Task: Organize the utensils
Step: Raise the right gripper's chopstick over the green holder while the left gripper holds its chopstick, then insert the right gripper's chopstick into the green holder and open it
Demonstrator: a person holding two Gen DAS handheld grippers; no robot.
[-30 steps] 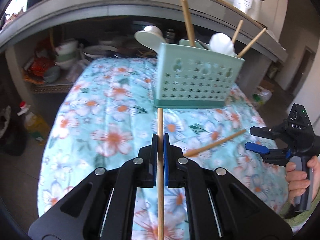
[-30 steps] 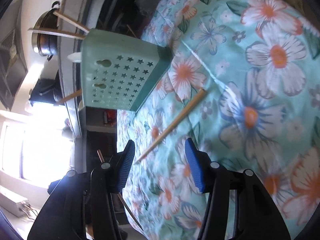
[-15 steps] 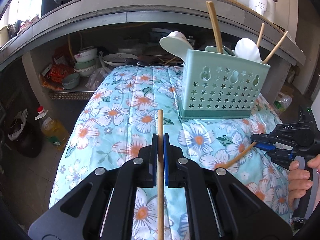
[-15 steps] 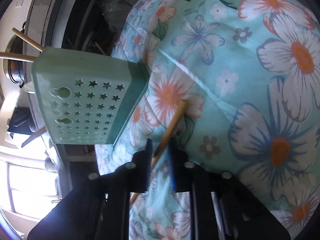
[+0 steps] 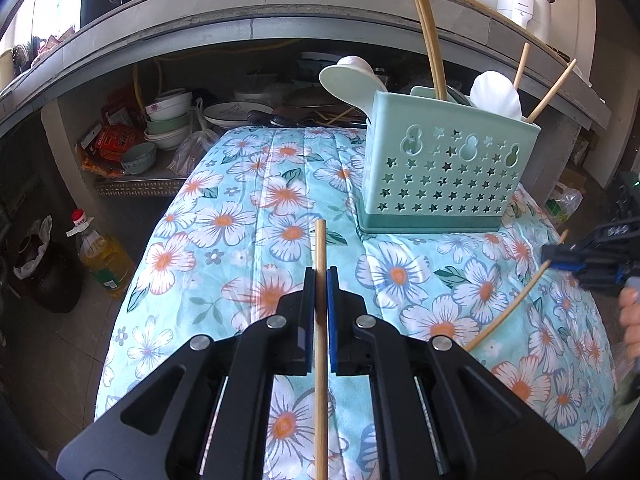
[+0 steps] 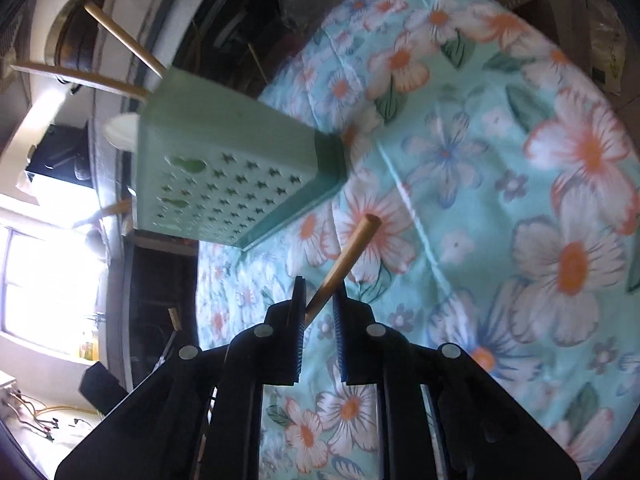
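Observation:
My left gripper (image 5: 320,276) is shut on a wooden chopstick (image 5: 320,248) that runs straight forward between its pads, above the floral tablecloth (image 5: 240,232). A second chopstick (image 6: 348,256) is clamped at a slant in my right gripper (image 6: 320,292), lifted off the cloth; the same chopstick (image 5: 516,300) hangs down to the left of the right gripper (image 5: 560,258) at the right edge of the left wrist view. The mint green utensil holder (image 5: 444,176) stands on the cloth ahead, holding chopsticks and spoons, and the same holder (image 6: 224,172) appears upper left in the rolled right wrist view.
A grey counter (image 5: 248,28) overhangs a shelf with bowls (image 5: 168,120) and plates behind the table. An oil bottle (image 5: 104,260) and a dark pot stand on the floor at the left. A hand (image 5: 632,320) grips the right tool's handle.
The right gripper went from open around the chopstick lying on the cloth to shut on it, then lifted it and rolled. The left gripper kept its chopstick.

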